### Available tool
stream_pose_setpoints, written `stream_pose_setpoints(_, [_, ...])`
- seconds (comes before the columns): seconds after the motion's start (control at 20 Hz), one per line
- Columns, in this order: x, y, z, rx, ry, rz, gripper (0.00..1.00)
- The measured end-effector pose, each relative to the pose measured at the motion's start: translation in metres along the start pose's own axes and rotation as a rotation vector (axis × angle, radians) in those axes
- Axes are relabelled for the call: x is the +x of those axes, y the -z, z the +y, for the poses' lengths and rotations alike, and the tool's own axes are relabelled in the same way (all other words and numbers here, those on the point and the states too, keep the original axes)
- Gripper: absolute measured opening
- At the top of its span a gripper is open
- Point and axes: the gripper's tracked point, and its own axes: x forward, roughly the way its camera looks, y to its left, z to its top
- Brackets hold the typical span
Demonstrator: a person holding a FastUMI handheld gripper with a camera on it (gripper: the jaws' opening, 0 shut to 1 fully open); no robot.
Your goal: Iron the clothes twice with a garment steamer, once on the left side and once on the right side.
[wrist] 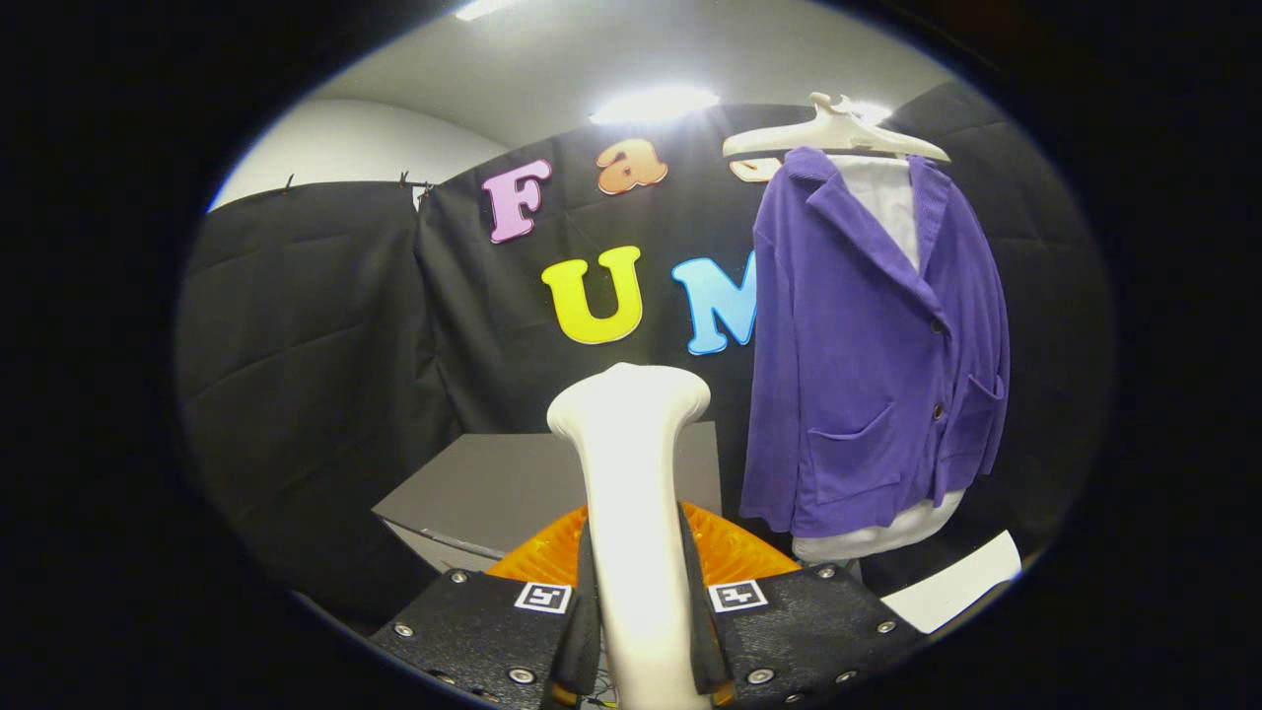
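A purple jacket (868,345) over a white shirt (892,212) hangs on a white hanger (833,133) against the booth's cloth wall, beyond and to the right of my fingers. My gripper (636,582) is shut on the white garment steamer (631,463), whose handle runs up between both fingers. The steamer's wide head stands upright ahead of the fingers, left of the jacket and apart from it.
A grey tabletop (493,483) lies beyond the fingers, left of the steamer. A white sheet (951,587) lies low at the right, under the jacket's hem. Black cloth walls close the back and both sides.
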Motion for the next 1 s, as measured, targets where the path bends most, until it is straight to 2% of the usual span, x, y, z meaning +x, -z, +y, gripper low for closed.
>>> stream_pose_setpoints(0.35, [-0.025, -0.045, -0.048, 0.072, 0.037, -0.099, 0.36])
stream_pose_setpoints(0.55, [-0.017, -0.076, -0.076, 0.161, 0.069, -0.148, 0.36])
stream_pose_setpoints(1.0, [0.021, -0.132, -0.142, 0.283, 0.207, -0.28, 0.36])
